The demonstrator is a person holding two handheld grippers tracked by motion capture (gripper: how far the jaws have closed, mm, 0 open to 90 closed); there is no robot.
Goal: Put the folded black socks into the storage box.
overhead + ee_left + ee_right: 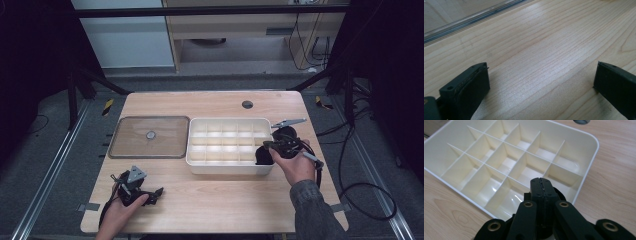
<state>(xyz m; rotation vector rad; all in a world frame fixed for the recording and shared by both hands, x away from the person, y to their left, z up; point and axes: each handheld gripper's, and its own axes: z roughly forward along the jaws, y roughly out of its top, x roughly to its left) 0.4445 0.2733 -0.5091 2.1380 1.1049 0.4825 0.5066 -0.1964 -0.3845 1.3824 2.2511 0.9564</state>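
Note:
A white tray (199, 150) split into several compartments stands right of the table's middle; in the right gripper view the tray (589, 152) has bare compartments. My right gripper (264, 145) hangs over its front right corner compartment, and my right gripper (541, 182) has its jaws pressed together with nothing visible between them. A dark shape (263, 157) sits in that compartment under the jaws; I cannot tell what it is. My left gripper (156, 196) rests near the front left edge. In its own view my left gripper (541, 66) is open over bare wood.
A clear flat lid (150, 136) with a small knob lies left of the tray; the lid's edge (461, 21) crosses the left gripper view's top left. A round hole (247, 104) is in the table behind the tray. Cables trail off the right side.

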